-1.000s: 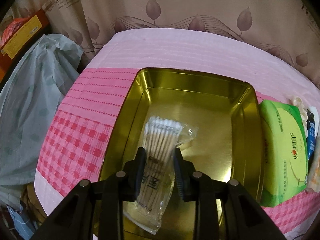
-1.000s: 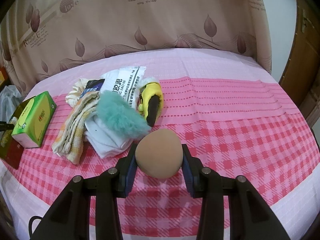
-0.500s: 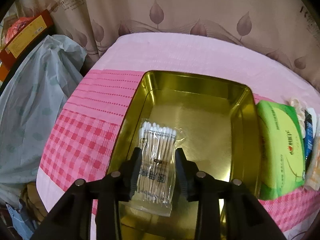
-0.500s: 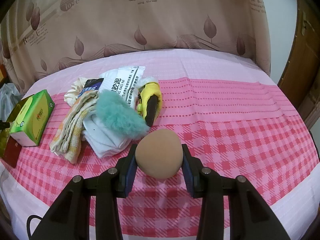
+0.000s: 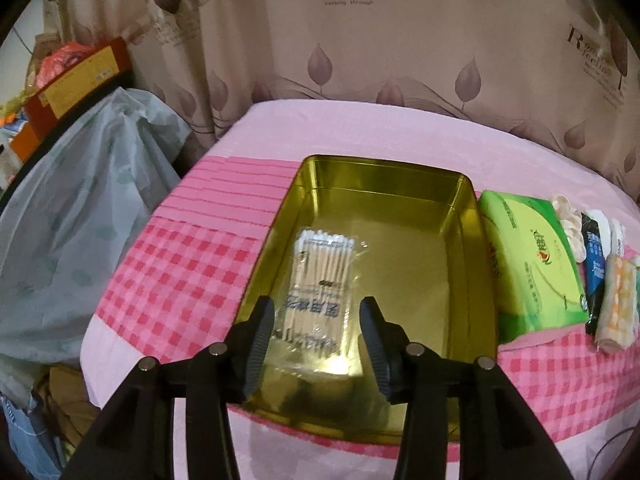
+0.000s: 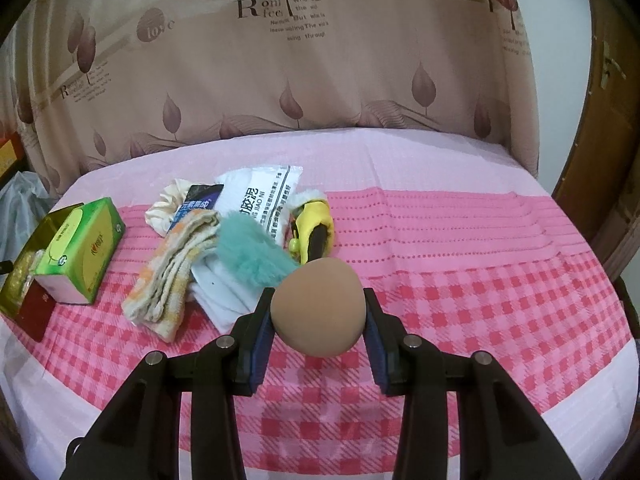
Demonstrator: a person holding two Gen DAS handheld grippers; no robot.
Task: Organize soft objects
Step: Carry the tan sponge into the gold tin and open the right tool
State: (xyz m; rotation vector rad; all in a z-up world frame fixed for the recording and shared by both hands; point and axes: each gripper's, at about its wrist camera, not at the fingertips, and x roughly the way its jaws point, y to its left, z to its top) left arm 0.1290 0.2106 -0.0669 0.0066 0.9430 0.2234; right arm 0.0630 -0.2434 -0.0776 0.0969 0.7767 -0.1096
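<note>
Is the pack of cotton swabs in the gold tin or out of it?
In. The cotton swab pack lies flat on the gold tin floor, clear of the opening left gripper.

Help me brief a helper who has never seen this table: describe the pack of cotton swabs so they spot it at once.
Look for the gold metal tin on the pink checked tablecloth, just left of the green tissue pack. Inside it, along its left wall, lies the pack of cotton swabs. It is the only thing in the tin: a clear plastic sleeve of wooden sticks with white tips.
</note>
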